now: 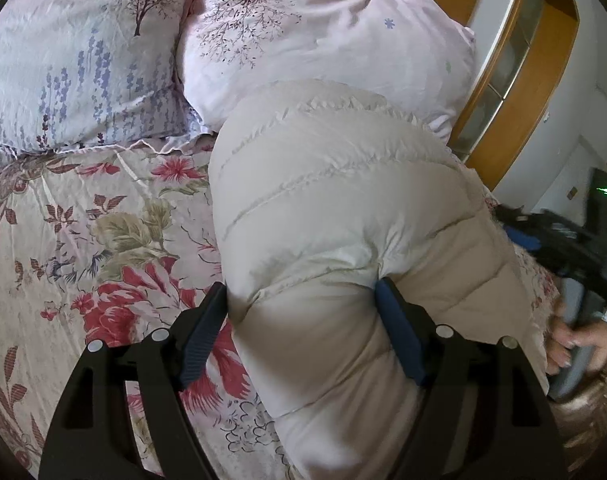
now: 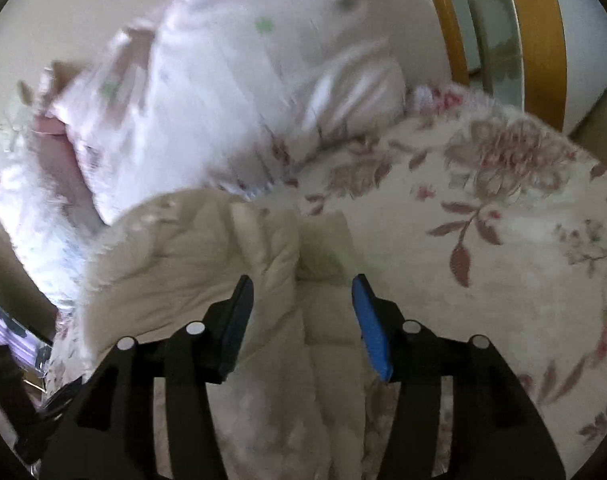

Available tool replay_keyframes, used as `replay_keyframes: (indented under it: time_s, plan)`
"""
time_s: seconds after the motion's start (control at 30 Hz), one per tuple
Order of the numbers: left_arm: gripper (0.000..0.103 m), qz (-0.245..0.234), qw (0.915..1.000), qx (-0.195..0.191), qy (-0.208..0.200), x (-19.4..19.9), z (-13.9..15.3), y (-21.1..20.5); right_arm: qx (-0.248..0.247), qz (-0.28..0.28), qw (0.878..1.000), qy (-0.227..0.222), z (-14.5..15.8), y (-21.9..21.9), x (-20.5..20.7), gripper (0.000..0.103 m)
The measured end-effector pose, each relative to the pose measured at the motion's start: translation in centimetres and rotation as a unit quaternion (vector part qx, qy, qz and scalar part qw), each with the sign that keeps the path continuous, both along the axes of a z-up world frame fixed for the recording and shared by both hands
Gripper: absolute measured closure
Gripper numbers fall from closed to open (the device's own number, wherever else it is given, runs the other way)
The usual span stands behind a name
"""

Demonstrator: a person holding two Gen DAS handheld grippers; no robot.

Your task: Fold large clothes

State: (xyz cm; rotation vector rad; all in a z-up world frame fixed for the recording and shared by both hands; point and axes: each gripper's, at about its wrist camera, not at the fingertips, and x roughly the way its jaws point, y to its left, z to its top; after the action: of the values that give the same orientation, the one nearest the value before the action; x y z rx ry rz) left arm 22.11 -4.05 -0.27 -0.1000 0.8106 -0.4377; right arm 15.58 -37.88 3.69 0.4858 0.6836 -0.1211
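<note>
**Beige puffer jacket on the floral bed, a gripper at each side**

Left wrist view: a beige quilted puffer jacket [image 1: 343, 208] lies folded into a thick bundle on a bed covered with a floral bedsheet [image 1: 83, 248]. The left gripper [image 1: 303, 296] stands wide, its two blue pads pressing into the near bulge of the jacket from either side, so it is holding that padded fold. Beyond the jacket, at the far end of the bed, lie two pillows: a lavender-print pillow [image 1: 63, 80] on the left and a pink tree-print pillow [image 1: 311, 36] on the right, which the jacket's far end touches. At the right edge the right gripper [image 1: 523, 236] shows as a dark, blurred shape beside the jacket, with a hand [image 1: 575, 344] around its grey handle. A wooden-framed door [image 1: 515, 64] stands behind the bed.

Right wrist view: the picture is motion-blurred. The right gripper [image 2: 303, 284] is about half open, and the jacket [image 2: 183, 260] lies beneath and between its fingers; the pads do not press on the fabric. The bedsheet [image 2: 483, 240] spreads to the right, and the pink pillow [image 2: 231, 92] lies far left.
</note>
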Motion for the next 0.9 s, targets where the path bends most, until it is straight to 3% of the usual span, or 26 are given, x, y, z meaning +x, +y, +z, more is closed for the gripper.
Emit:
replay_keyframes:
  time_s: [0.13, 0.27, 0.4, 0.67, 0.77, 0.87, 0.9]
  plan:
    - [0.026, 0.001, 1.0, 0.0, 0.0, 0.0, -0.1, 0.0, -0.018, 0.064, 0.997, -0.03, 1.7, 2.7, -2.2, 0.051]
    - [0.025, 0.003, 1.0, 0.003, 0.0, 0.0, -0.1, 0.0, -0.036, 0.116, 0.993, -0.006, 0.7, 5.2, -2.1, 0.051]
    - [0.024, 0.002, 1.0, -0.002, -0.008, 0.1, -0.2, 0.0, -0.023, 0.124, 0.991, 0.042, -2.2, 5.4, -0.7, 0.052]
    - [0.022, -0.007, 0.9998, -0.011, -0.014, 0.3, -0.4, 0.1, 0.024, 0.136, 0.99, 0.039, -4.4, 4.1, -0.3, 0.052]
    - [0.02, -0.012, 0.9996, -0.02, -0.017, 0.3, -0.5, 0.2, 0.038, 0.145, 0.988, 0.033, -4.6, 3.7, -0.3, 0.048]
    - [0.012, -0.013, 0.9993, -0.027, -0.021, 0.2, -0.5, 0.4, 0.047, 0.165, 0.985, 0.03, -4.1, 3.5, -0.8, 0.037]
    - [0.011, -0.014, 0.9991, -0.032, -0.024, 0.2, -0.5, 0.6, 0.043, 0.165, 0.985, 0.036, -3.8, 3.4, -0.9, 0.028]
